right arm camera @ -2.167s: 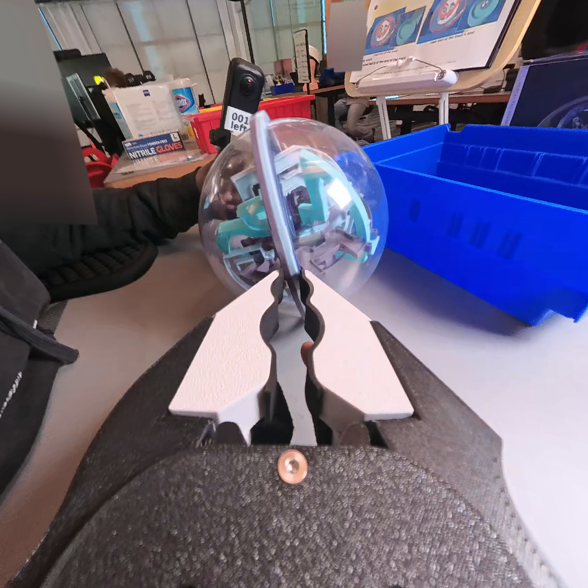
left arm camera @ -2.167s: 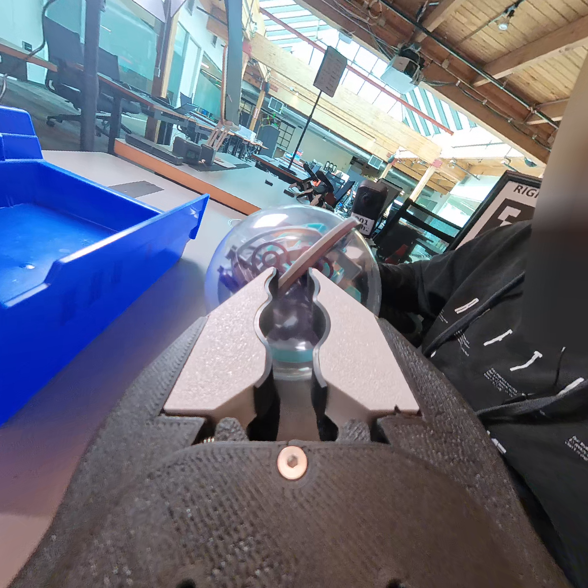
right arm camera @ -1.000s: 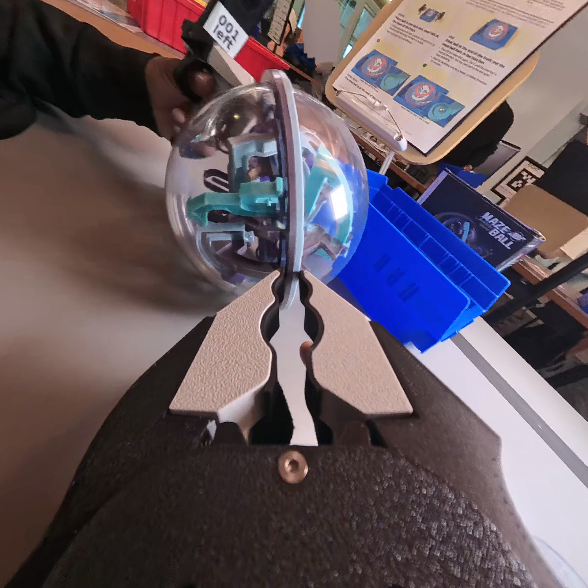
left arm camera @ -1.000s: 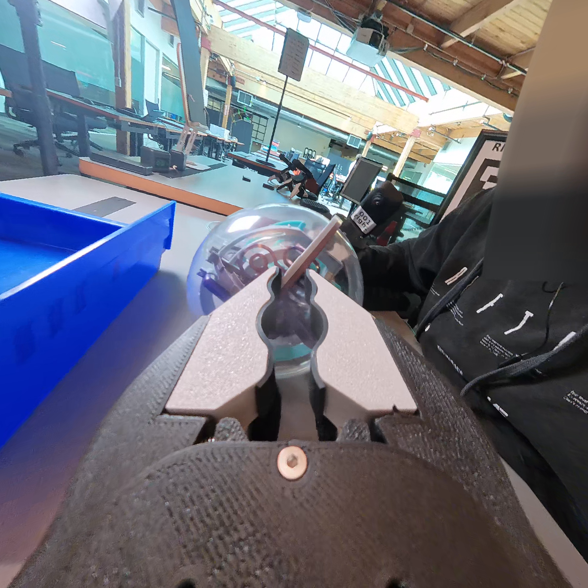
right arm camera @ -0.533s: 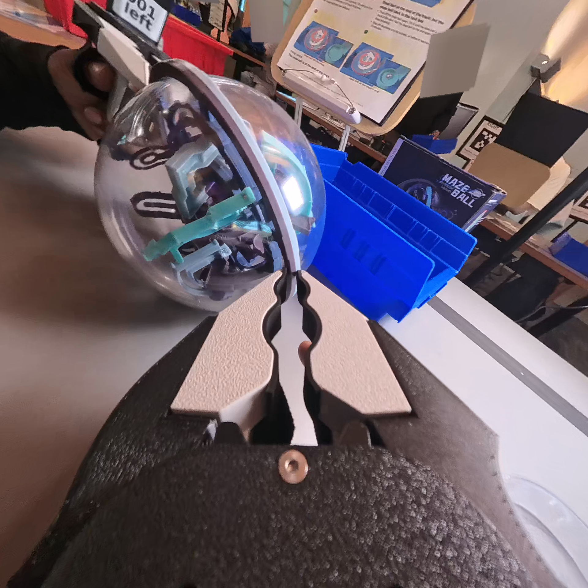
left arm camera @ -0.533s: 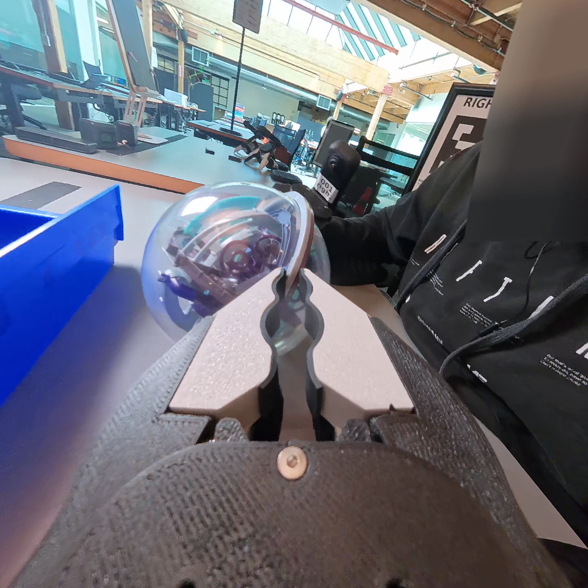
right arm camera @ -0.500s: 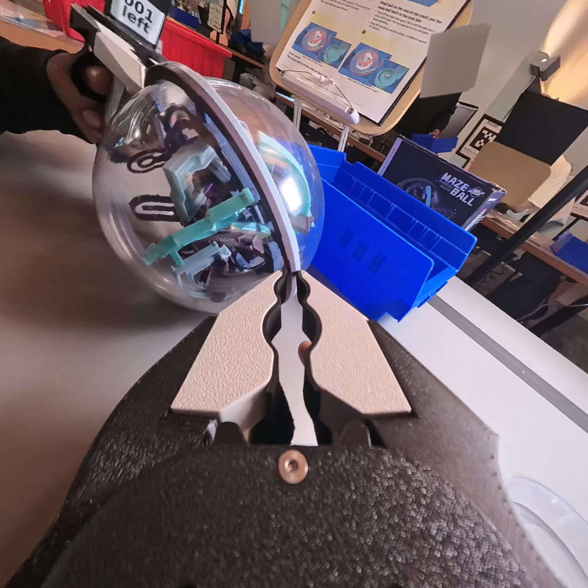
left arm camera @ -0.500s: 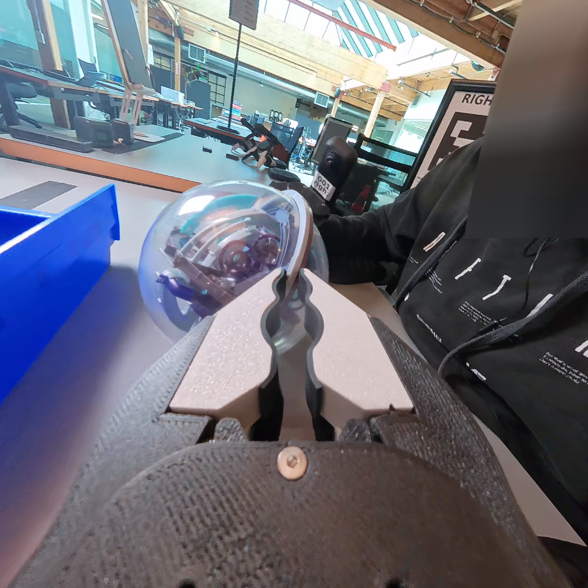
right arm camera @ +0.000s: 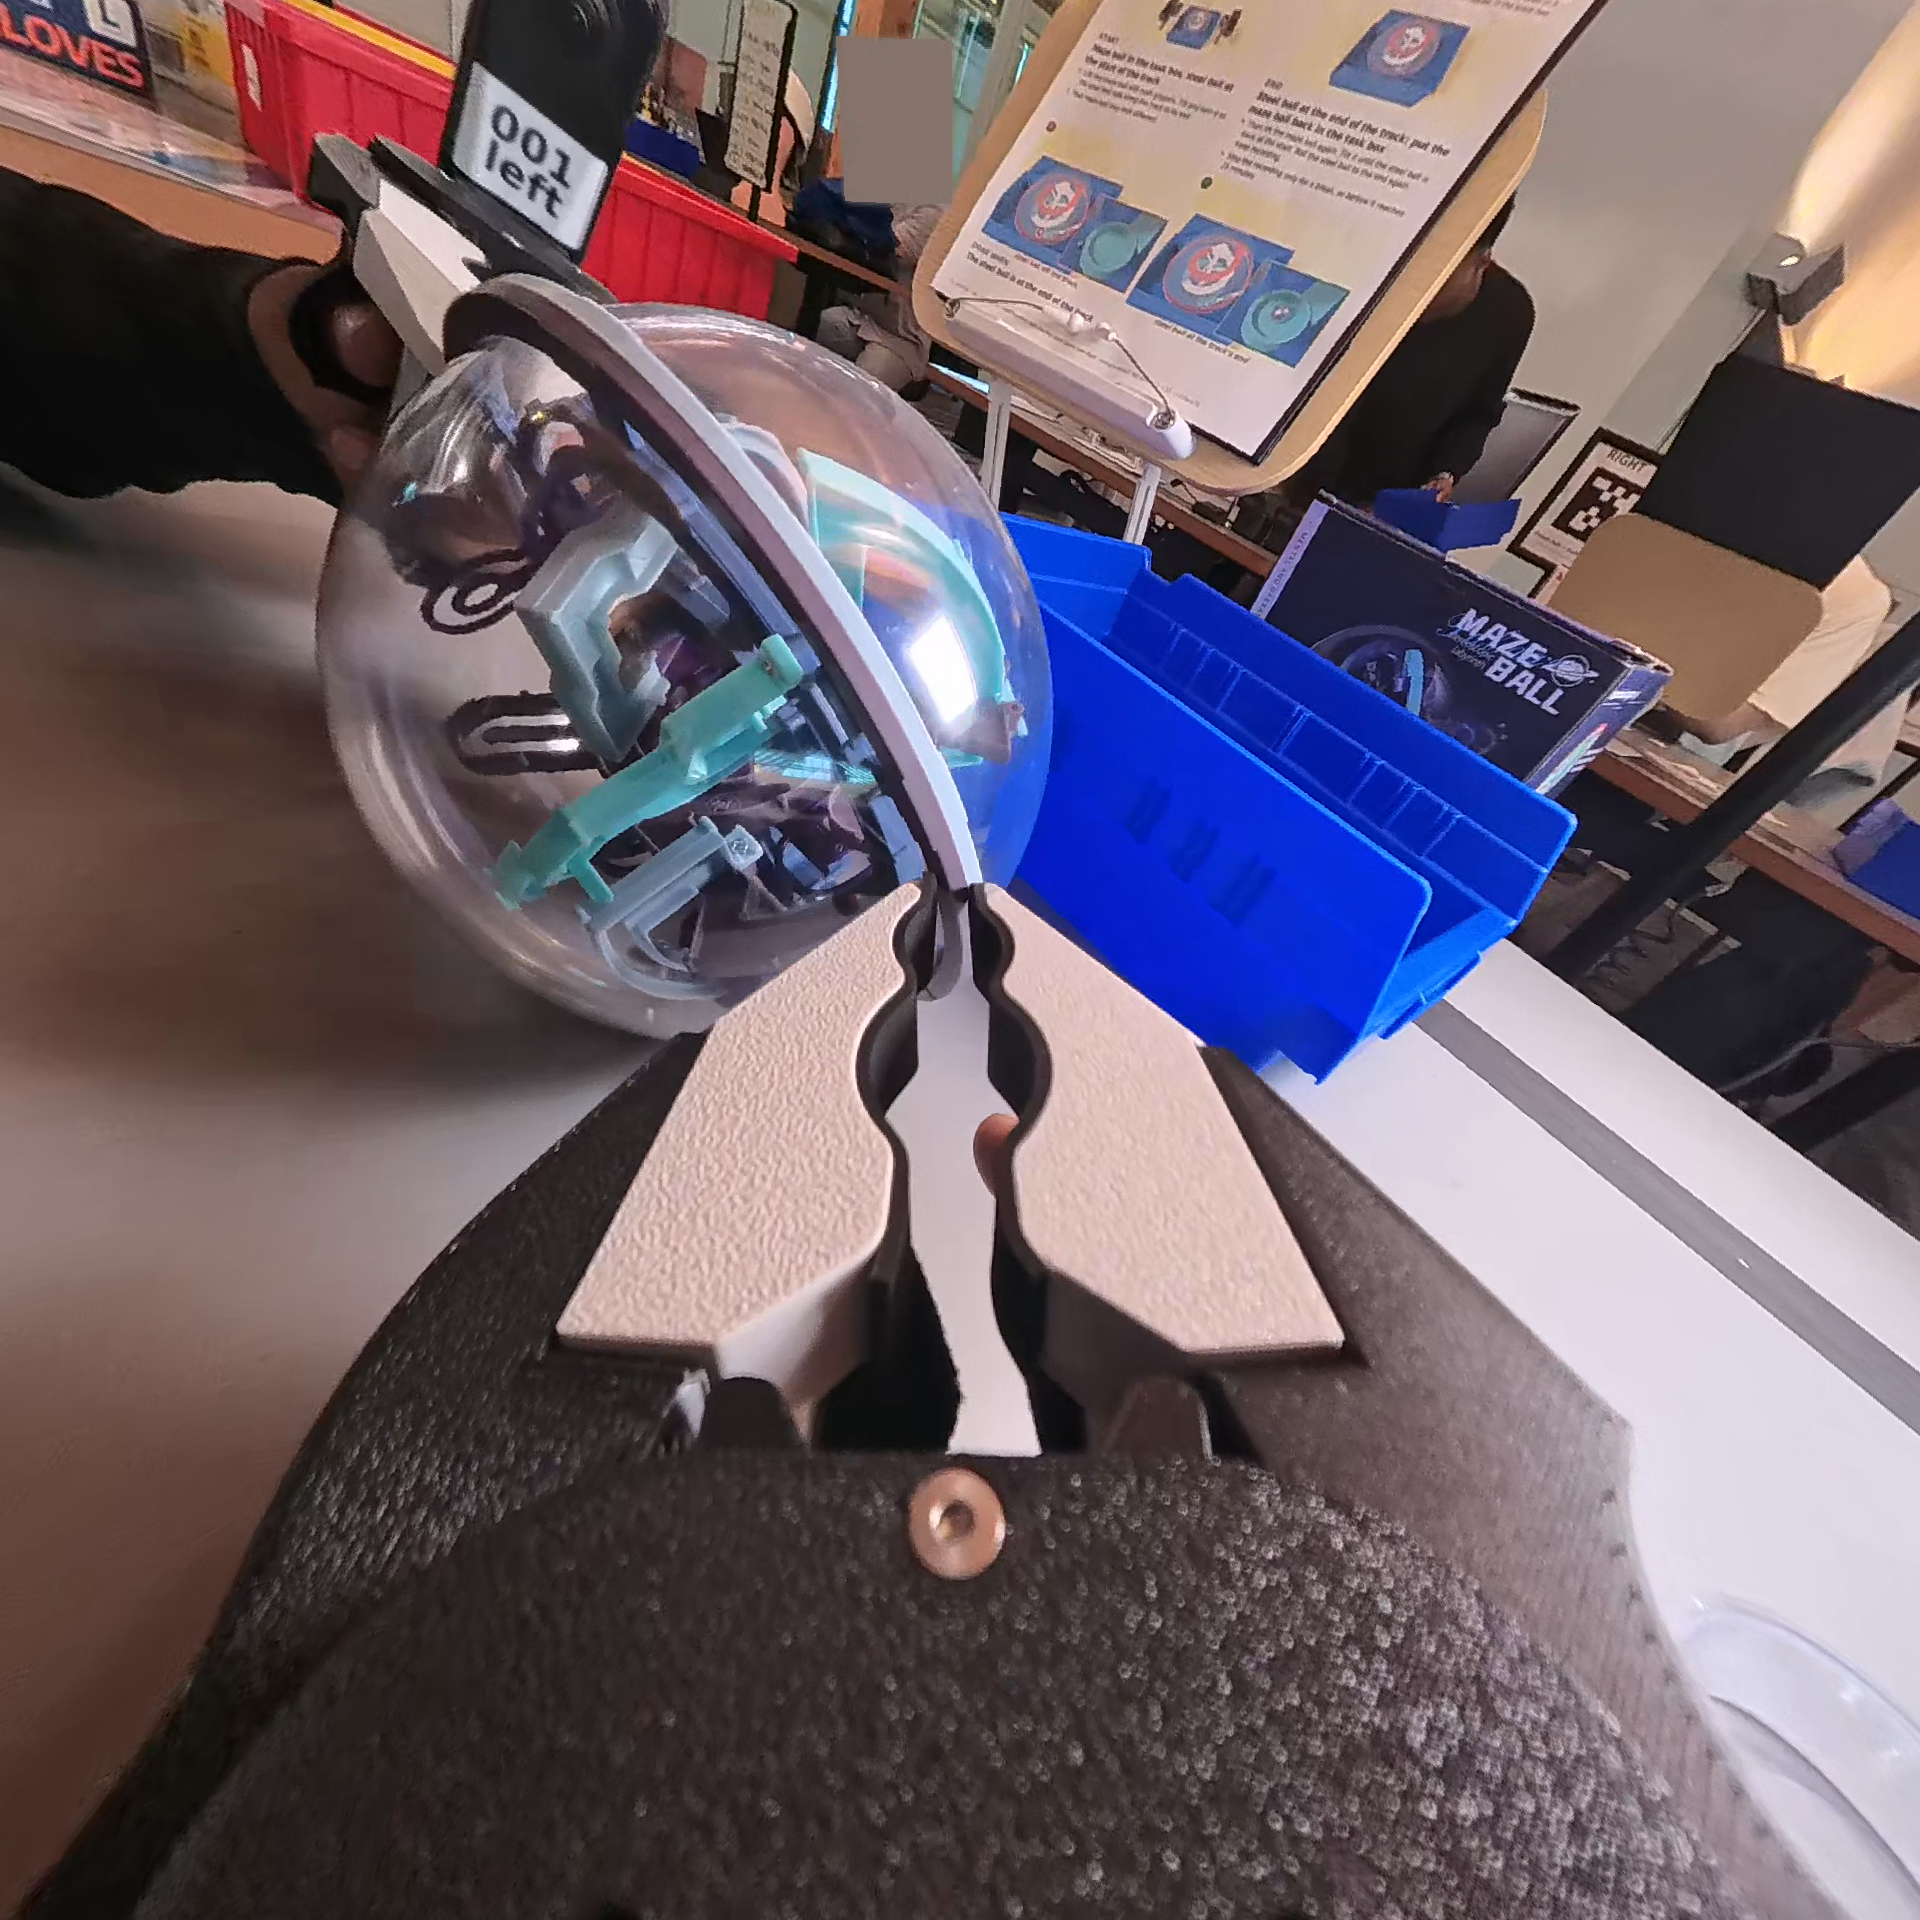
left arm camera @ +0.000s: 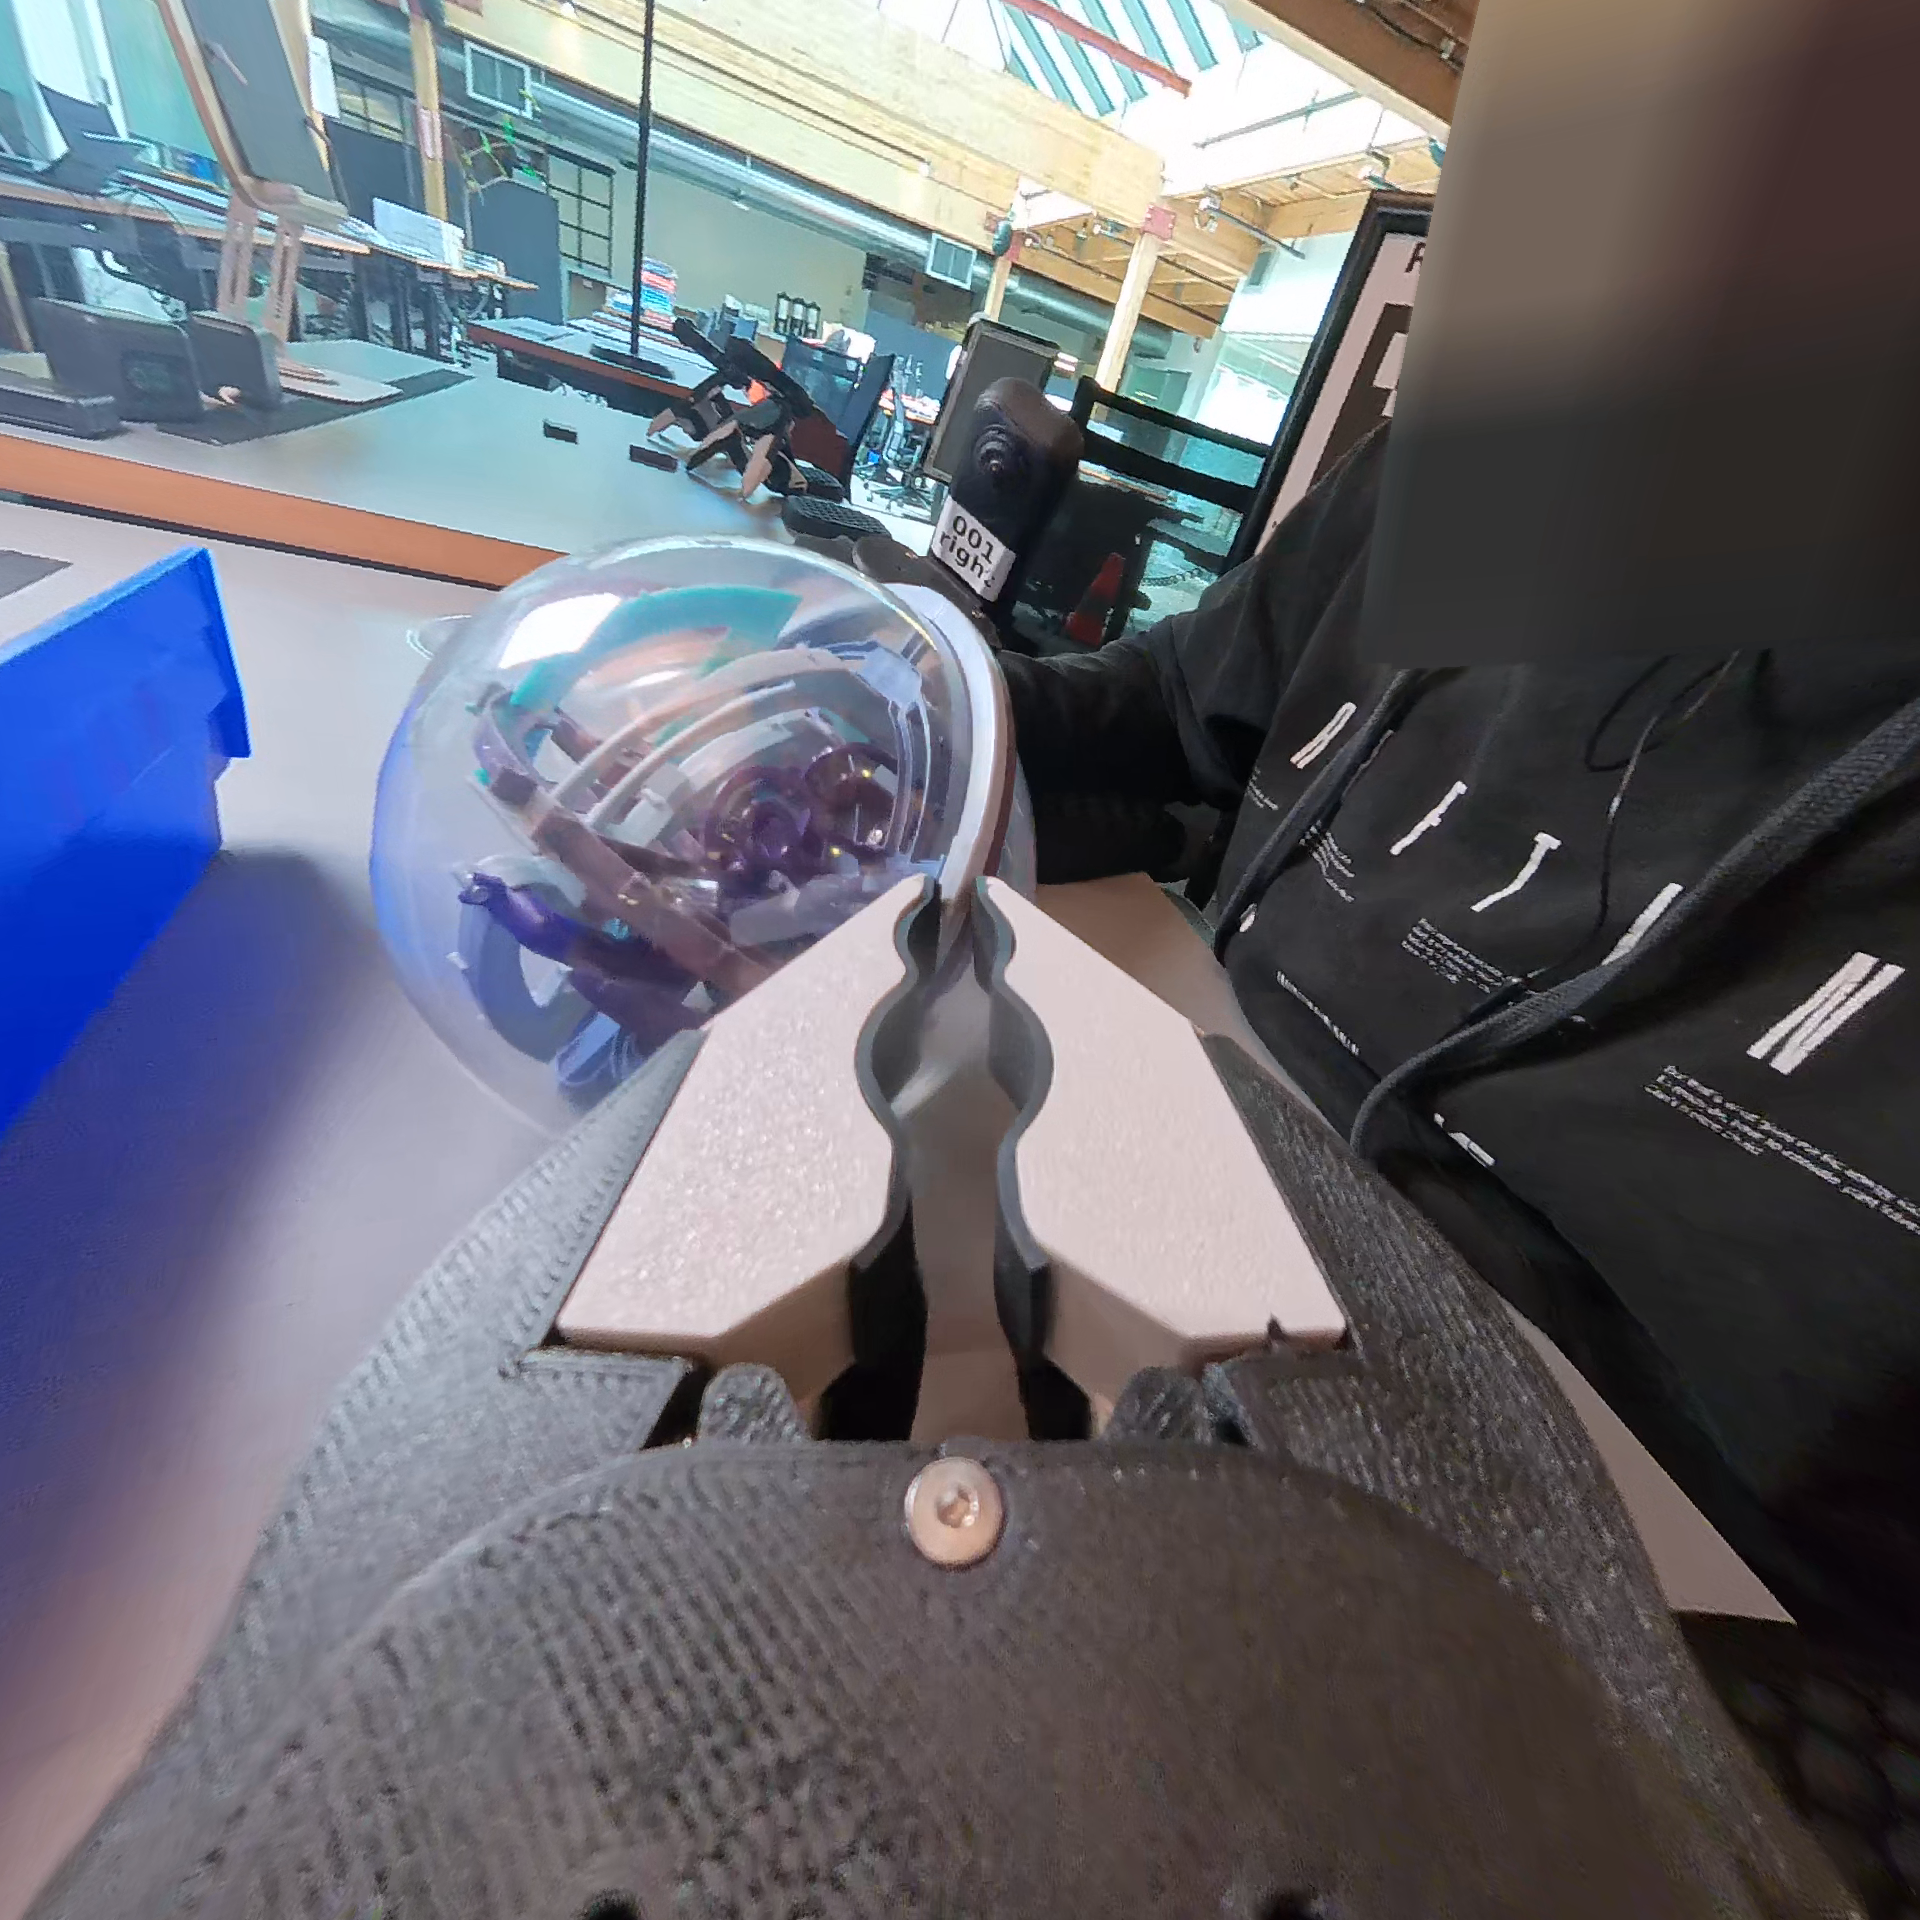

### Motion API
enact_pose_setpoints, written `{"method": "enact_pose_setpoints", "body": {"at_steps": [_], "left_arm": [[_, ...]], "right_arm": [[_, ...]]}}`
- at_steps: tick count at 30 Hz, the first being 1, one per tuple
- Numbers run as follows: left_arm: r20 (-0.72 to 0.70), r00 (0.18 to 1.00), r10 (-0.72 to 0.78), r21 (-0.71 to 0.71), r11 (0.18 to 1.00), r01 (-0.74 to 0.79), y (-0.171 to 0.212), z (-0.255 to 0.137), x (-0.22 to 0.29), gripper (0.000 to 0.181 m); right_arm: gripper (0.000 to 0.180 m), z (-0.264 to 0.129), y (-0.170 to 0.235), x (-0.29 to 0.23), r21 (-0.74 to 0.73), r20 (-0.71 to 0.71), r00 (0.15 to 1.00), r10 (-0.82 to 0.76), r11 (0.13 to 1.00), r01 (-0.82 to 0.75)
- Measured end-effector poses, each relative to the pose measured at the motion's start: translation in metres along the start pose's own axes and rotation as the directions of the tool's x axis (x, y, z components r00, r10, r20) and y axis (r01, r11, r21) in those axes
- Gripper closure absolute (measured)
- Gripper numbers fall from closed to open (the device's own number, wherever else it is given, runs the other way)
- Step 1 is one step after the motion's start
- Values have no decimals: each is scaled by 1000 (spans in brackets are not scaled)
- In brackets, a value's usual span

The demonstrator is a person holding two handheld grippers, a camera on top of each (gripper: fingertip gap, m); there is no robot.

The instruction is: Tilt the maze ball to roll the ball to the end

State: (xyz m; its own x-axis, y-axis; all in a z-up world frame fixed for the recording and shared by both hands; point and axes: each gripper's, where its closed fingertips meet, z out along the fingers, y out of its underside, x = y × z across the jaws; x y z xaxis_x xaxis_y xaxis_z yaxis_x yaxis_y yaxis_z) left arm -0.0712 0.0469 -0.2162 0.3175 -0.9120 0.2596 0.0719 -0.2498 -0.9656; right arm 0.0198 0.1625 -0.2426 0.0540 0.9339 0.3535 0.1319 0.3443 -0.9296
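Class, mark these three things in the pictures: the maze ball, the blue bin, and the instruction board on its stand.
maze ball (right arm camera: 582, 665): right wrist view, on the clear shell left of its rim.
blue bin (right arm camera: 1195, 831): right wrist view, on its near outer wall.
instruction board (right arm camera: 1247, 177): right wrist view, on the printed sheet.

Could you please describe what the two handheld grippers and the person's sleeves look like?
Each gripper, left and right, has a rough black body with a metal screw and two pale beige fingers with wavy dark inner edges. A black camera with a white label tops each. The sleeves are black.
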Motion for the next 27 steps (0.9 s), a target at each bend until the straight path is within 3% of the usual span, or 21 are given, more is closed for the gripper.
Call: {"method": "enact_pose_setpoints", "body": {"at_steps": [27], "left_arm": [[-92, 995, -40, 36, 998, 43, 10, -15, -1, 176]], "right_arm": [[175, -3, -13, -12, 89, 103, 993, 55, 994, -64]]}}
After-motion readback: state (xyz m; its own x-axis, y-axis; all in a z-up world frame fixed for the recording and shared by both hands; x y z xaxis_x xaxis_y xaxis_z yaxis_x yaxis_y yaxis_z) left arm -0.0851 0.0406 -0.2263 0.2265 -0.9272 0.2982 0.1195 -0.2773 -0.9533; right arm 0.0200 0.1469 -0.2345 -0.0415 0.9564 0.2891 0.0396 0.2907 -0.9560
